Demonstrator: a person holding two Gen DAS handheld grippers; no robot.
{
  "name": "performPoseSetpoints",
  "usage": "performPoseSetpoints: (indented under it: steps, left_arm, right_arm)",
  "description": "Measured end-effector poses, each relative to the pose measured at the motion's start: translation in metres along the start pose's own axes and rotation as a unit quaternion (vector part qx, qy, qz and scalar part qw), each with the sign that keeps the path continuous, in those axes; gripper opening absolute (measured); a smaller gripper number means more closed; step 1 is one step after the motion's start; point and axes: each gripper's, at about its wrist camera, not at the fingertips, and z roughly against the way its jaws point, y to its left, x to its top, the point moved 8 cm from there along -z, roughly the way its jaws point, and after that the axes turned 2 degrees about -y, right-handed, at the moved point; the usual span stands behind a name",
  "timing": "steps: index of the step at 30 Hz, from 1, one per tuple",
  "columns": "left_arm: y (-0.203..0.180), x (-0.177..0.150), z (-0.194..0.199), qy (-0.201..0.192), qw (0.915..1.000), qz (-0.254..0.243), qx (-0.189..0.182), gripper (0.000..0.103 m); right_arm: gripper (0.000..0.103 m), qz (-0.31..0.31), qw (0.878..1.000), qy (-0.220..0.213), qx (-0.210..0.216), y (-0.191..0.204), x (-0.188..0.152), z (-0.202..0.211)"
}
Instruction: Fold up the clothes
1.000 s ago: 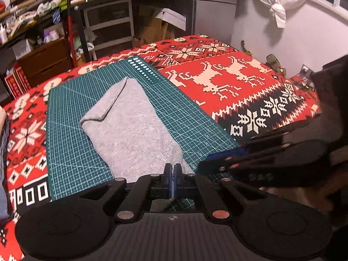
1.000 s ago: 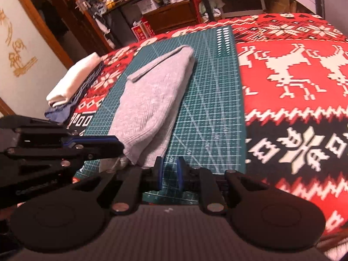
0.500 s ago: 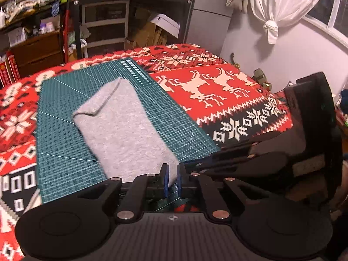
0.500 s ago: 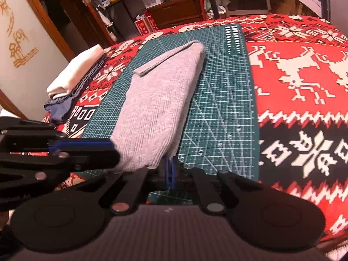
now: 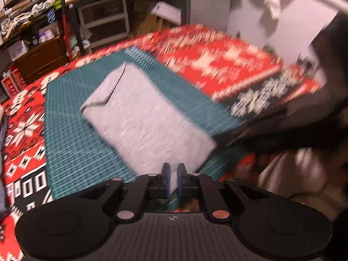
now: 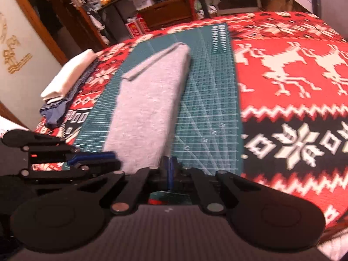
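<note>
A grey garment (image 5: 143,117), folded into a long strip, lies on the green cutting mat (image 5: 71,152). Its near end rises up to both grippers. My left gripper (image 5: 173,179) has its blue pads closed to a narrow gap, with grey cloth filling it. The right gripper (image 6: 169,174) is shut on the near right corner of the grey garment (image 6: 148,113). In the right wrist view the left gripper (image 6: 93,161) sits just left, at the cloth's other near corner. In the left wrist view the right gripper (image 5: 261,134) is a dark blur on the right.
The green mat (image 6: 208,113) lies on a red, black and white patterned cloth (image 6: 293,87). A stack of folded white and blue clothes (image 6: 65,89) sits at the mat's far left. Cluttered shelves and drawers (image 5: 102,19) stand behind the table.
The left pads went from pressed together to slightly apart, then narrowed on the cloth. The right pads closed on the garment's corner. Both views are now motion-blurred, and the cloth's near end has risen.
</note>
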Motion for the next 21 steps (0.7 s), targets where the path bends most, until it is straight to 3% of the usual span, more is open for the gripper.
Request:
performPoseSetpoints:
  steps: [6,9,14,21]
  left_arm:
    - [0.01,-0.002,0.009,-0.007,0.9979,0.058,-0.028,0.006]
    - [0.009,0.005,0.018,-0.021,0.9973,0.061,-0.035,0.007]
    - [0.008,0.018,0.019,-0.048,0.9954,0.065,-0.051,0.007]
    - [0.02,-0.002,0.003,-0.011,0.9891,0.13,-0.069,0.006]
  right_arm:
    - [0.0,-0.023,0.999,-0.023,0.025,-0.005,0.006,0.015]
    - [0.0,-0.003,0.998,-0.039,0.047,0.012,0.014,0.02]
    - [0.001,0.025,0.998,-0.03,0.053,0.032,0.018,0.007]
    - [0.0,0.042,0.998,-0.004,0.035,0.03,0.0,0.0]
